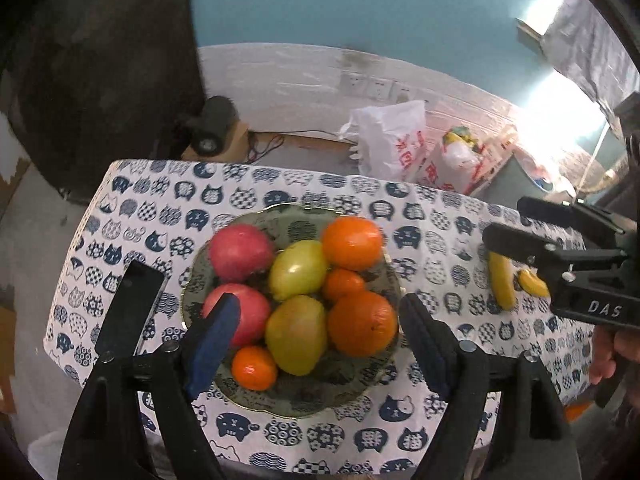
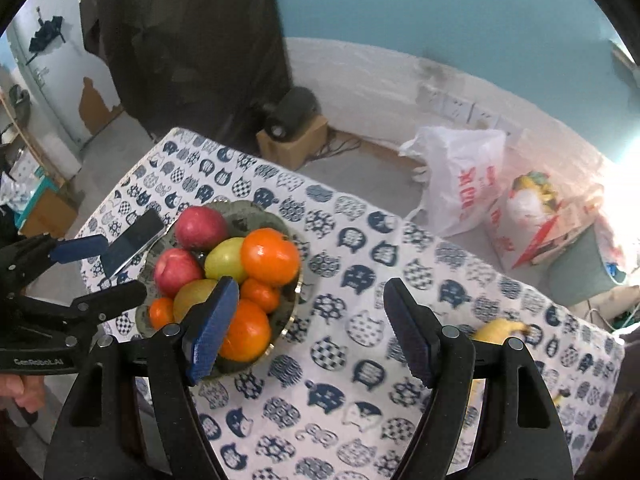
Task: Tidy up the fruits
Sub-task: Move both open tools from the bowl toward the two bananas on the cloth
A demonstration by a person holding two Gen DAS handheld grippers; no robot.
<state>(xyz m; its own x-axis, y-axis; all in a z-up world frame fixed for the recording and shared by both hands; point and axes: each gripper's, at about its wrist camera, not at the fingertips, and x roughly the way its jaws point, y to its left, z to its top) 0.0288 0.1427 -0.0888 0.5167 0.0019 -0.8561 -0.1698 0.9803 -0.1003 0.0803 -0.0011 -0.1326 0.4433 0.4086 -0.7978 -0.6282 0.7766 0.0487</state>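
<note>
A green patterned plate point(image 1: 280, 402) point(image 2: 290, 312) on the cat-print tablecloth point(image 1: 440, 432) holds two red apples point(image 1: 240, 252), two yellow-green fruits point(image 1: 298, 274) and several oranges point(image 1: 352, 242). My left gripper point(image 1: 320, 320) is open and empty, hovering above the plate's near side. My right gripper point(image 2: 310, 312) is open and empty, above the cloth just right of the plate. Two bananas point(image 1: 502, 280) point(image 2: 500, 330) lie on the cloth to the right, partly hidden by the right gripper.
A dark phone point(image 1: 130, 308) point(image 2: 132, 242) lies left of the plate. White plastic bags point(image 2: 460, 176) and a box stand on the floor behind the table. A black speaker point(image 2: 292, 118) sits on a cardboard box by the wall.
</note>
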